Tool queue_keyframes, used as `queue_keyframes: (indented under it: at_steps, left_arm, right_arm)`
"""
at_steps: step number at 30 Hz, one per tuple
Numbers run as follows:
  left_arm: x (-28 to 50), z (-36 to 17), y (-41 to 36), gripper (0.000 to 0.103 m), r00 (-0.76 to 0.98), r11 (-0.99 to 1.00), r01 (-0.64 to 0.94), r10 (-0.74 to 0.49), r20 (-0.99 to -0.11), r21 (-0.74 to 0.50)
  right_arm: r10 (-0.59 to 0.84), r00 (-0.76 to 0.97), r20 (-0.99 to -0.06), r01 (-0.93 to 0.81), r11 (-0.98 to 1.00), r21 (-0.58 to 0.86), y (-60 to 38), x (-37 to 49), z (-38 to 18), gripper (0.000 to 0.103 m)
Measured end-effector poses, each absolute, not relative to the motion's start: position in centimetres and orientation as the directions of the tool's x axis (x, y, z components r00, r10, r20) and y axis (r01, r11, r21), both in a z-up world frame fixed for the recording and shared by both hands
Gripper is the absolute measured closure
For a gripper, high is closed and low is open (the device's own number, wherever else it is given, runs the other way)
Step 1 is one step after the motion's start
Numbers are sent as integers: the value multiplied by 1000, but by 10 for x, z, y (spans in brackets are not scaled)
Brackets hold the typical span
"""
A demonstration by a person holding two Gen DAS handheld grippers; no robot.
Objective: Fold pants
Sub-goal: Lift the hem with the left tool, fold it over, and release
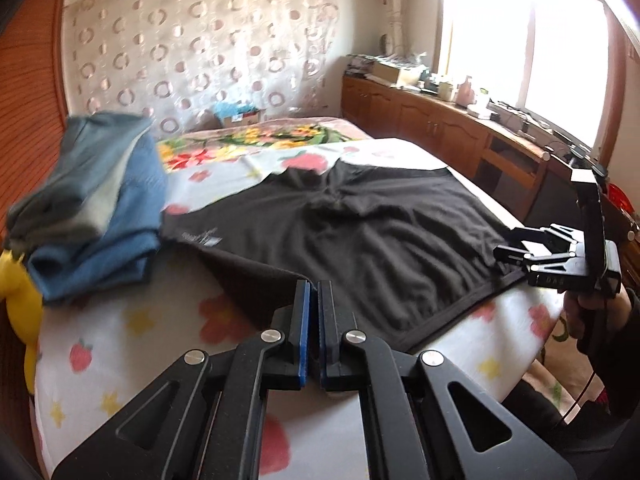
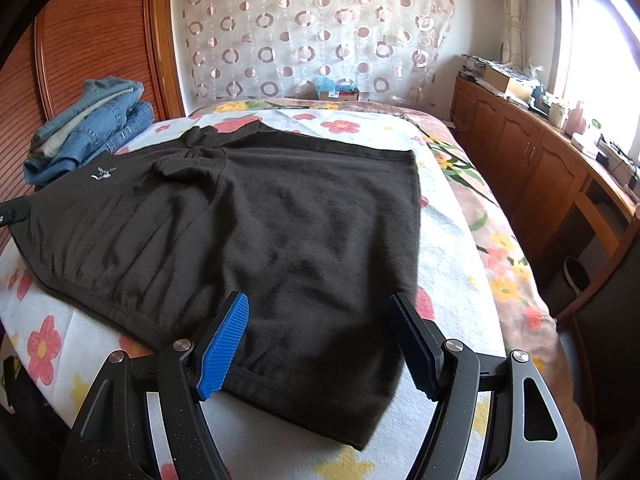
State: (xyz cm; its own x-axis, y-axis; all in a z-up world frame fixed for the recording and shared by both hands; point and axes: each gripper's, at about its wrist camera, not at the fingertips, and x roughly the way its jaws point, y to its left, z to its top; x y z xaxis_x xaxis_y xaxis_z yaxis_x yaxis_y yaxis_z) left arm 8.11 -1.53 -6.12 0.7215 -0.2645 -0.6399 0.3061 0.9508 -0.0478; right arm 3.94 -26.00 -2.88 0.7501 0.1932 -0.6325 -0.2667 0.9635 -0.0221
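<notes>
Dark pants [image 2: 280,220] lie spread flat on the flowered bed sheet [image 2: 452,240], a small white logo near their far left corner. My left gripper [image 1: 314,284] is shut, its blue pads pinching the near left corner of the pants [image 1: 380,232], which rises off the sheet toward the tips. My right gripper [image 2: 318,298] stands open just above the pants' near edge, with cloth below the jaws and nothing pinched. In the left wrist view the right gripper [image 1: 508,248] hovers at the pants' right corner, held by a hand [image 1: 580,312].
A stack of folded jeans [image 1: 92,208] [image 2: 88,128] sits on the bed's left side against a wooden panel. A yellow plush toy [image 1: 20,300] lies beside it. Wooden cabinets [image 2: 520,152] with clutter line the right wall under the window. A small box [image 2: 336,90] rests at the bed's far end.
</notes>
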Motion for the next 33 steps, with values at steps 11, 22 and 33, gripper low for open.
queue_keyframes:
  at_steps: [11, 22, 33]
  left_arm:
    - [96, -37, -83, 99, 708, 903, 430, -338, -620, -1]
    - [111, -21, -147, 99, 657, 843, 538, -420, -626, -1]
    - [124, -33, -159, 92, 629, 851, 525, -395, -669, -8]
  right_arm:
    - [218, 765, -607, -260, 965, 18, -274, 25, -27, 29]
    - [232, 774, -589, -242, 968, 63, -291, 15, -31, 29]
    - [242, 783, -573, -241, 967, 79, -295, 10, -30, 29]
